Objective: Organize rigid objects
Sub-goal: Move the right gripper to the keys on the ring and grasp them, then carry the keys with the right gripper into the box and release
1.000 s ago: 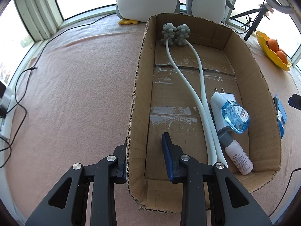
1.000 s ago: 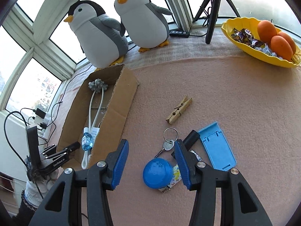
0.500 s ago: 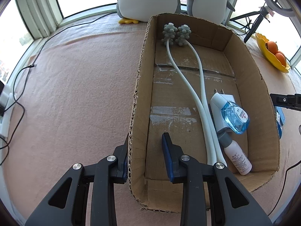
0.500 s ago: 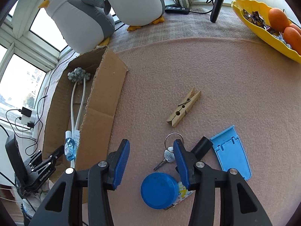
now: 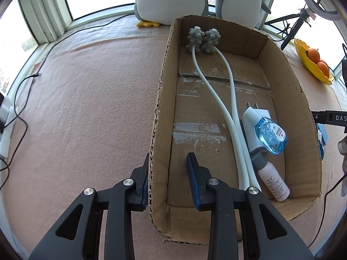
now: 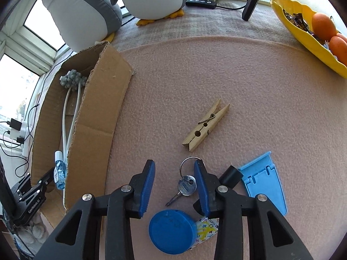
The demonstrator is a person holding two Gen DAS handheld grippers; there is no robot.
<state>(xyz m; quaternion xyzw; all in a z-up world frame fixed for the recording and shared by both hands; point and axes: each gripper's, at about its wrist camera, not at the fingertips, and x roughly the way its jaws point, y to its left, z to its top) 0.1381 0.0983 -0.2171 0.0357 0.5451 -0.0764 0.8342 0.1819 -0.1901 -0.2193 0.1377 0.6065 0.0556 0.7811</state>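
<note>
Right tongs (image 6: 174, 186) closing, key (image 6: 186, 186) between pads, untouched; left tongs (image 5: 168, 179) clenched astride box wall (image 5: 159, 130)

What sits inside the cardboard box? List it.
Inside the cardboard box: a white two-headed massager, a white plug adapter partly covered by a clear blue bottle, and a small pink bottle.

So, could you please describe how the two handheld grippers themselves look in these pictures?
Both look alike. The left gripper and the right gripper each have two black plastic fingers with triangular cut-outs and silver round screw heads. The pads at the fingertips are blue. In the right wrist view, the left gripper's black body carries small white lettering. A light knitted glove seems to be below it. No cable on the grippers shows.
</note>
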